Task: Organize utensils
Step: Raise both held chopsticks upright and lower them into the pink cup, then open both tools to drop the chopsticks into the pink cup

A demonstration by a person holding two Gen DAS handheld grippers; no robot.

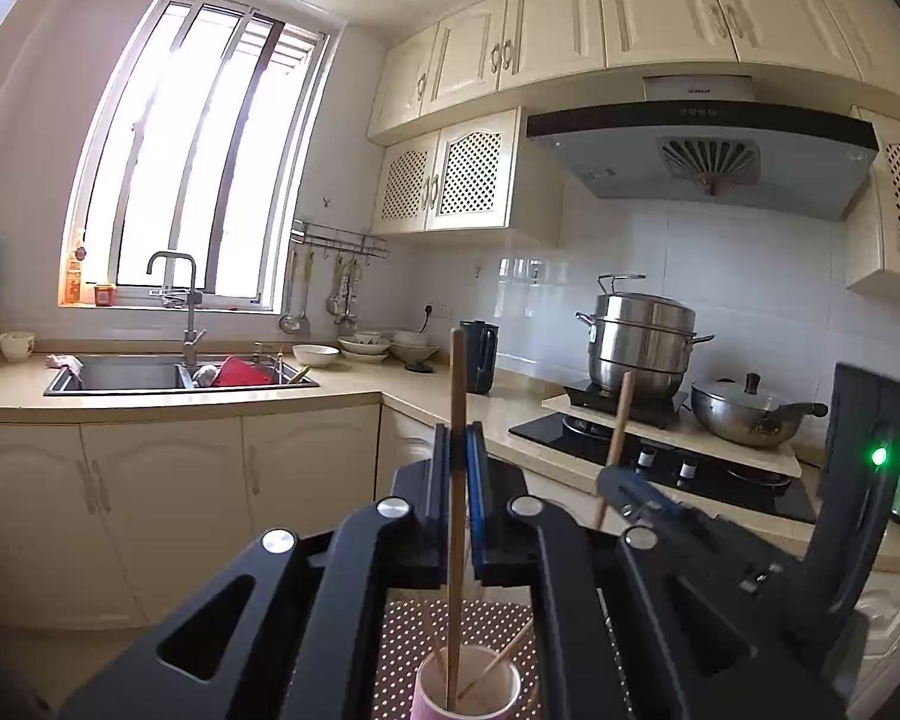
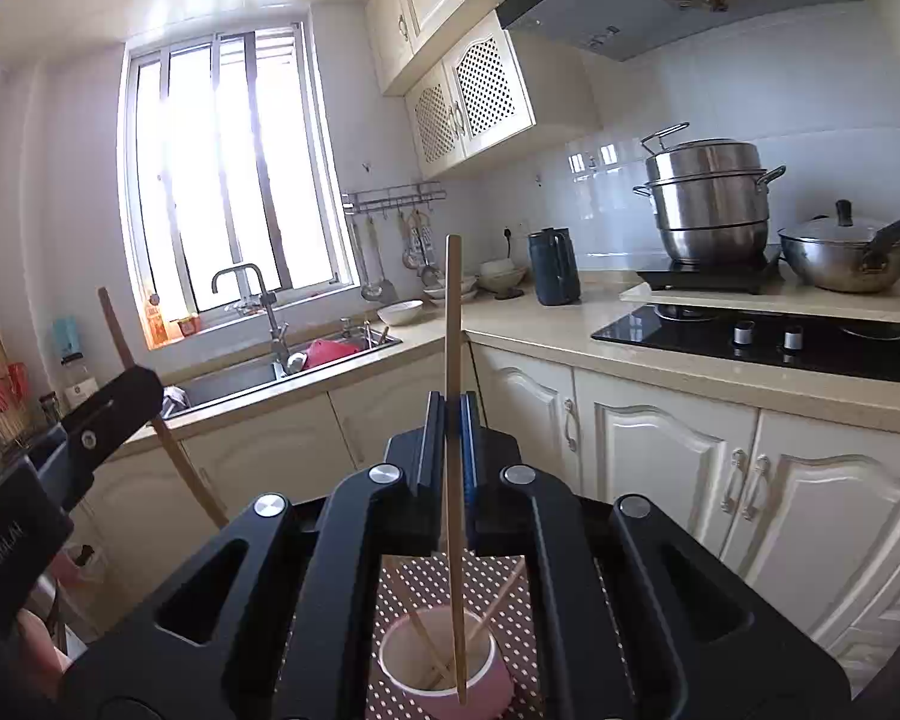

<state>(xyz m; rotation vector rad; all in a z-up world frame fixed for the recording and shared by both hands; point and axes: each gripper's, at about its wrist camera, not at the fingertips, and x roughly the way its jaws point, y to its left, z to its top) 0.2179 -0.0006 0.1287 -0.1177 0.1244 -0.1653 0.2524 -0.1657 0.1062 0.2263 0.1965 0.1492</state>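
Cup (image 2: 444, 669) on dotted mat (image 2: 510, 588) below both grippers; chopsticks (image 2: 453, 540) standing in cup. Sink (image 1: 150, 373) left, stove (image 1: 690, 468) right.

A home kitchen. Cream cabinets (image 1: 570, 30) run along the top of the frame, with a range hood (image 1: 702, 150) at upper right over a black hob (image 1: 660, 456) carrying a steel steamer pot (image 1: 642, 336) and a wok (image 1: 744, 411). At left, a sink (image 1: 150, 372) with a tap (image 1: 189, 306) sits below a bright window (image 1: 204, 162); ladles (image 1: 294, 300) hang from a rail and bowls (image 1: 384, 345) stand on the counter (image 1: 342, 387).
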